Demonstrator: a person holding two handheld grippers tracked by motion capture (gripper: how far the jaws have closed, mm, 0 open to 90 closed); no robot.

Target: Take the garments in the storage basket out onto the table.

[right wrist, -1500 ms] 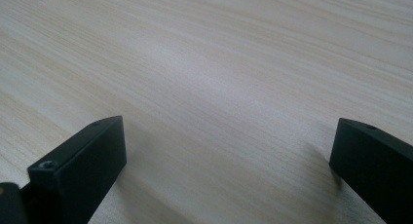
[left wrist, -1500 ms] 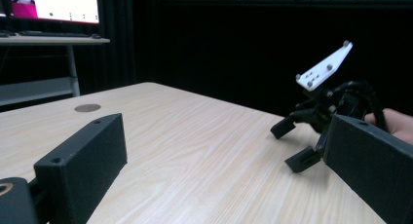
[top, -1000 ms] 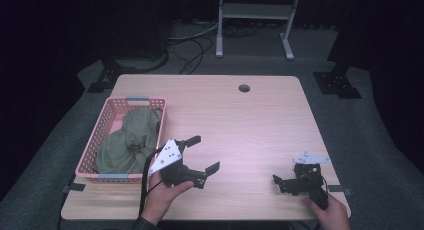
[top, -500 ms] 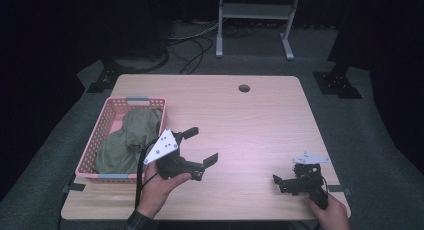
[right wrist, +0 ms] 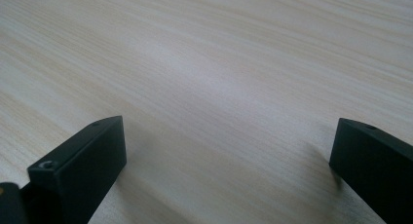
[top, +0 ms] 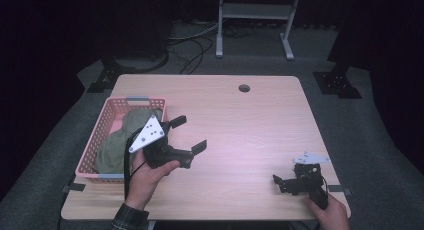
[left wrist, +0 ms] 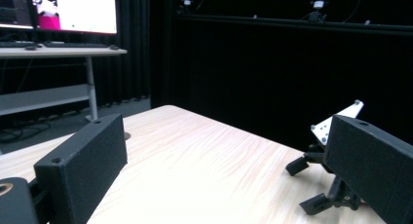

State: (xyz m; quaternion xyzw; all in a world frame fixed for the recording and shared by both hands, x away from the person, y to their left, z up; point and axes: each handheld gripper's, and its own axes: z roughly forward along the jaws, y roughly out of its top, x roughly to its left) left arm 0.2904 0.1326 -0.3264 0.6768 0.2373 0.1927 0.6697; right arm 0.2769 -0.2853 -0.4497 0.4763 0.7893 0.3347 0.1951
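On the pale wood-grain table [top: 240, 120] there is one pink plastic mesh basket [top: 107, 126] at about nine o'clock, and in it one bundle of olive-green cloth [top: 120, 140]; whether that bundle is one piece or several cannot be told. Two black two-jaw grippers are in hand. The left gripper [top: 191, 134], with its grey three-cornered plate on top, is held above the table just right of the basket's right rim, its jaws spread wide with nothing between them, pointing toward three o'clock. The right gripper [top: 276, 180] sits low on the table near five o'clock, well apart from the basket; its jaws are also spread wide and bare, with plain tabletop between them in the right gripper view [right wrist: 229, 175].

Against half a second ago, the left gripper has risen and moved slightly up the table, staying beside the basket. The right gripper, the basket and the cloth have not moved.
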